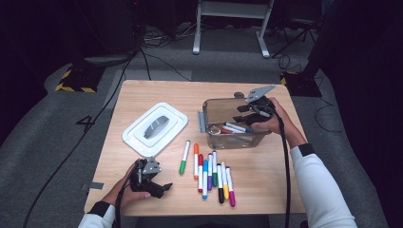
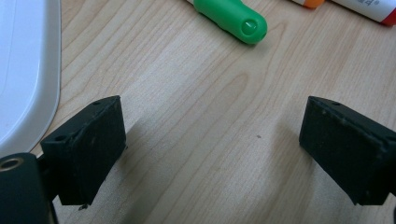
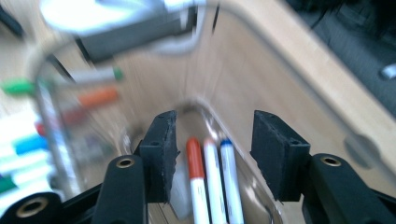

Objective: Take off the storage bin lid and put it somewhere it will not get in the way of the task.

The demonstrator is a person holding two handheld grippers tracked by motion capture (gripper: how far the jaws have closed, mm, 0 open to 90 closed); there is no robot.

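Hovering inside the clear plastic box, the right tool has its jaws parted over three markers lying on the bottom, nothing gripped. Left tool rests wide open on the wooden surface, probably waiting near the loose row of markers.

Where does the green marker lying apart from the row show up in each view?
High view: green marker lies on the table, left of the marker row, below the white lid.
Left gripper view: its green cap at top centre, beyond the jaws.
Right gripper view: blurred green streak at left edge, probably it.
Shared landmark: clear container.
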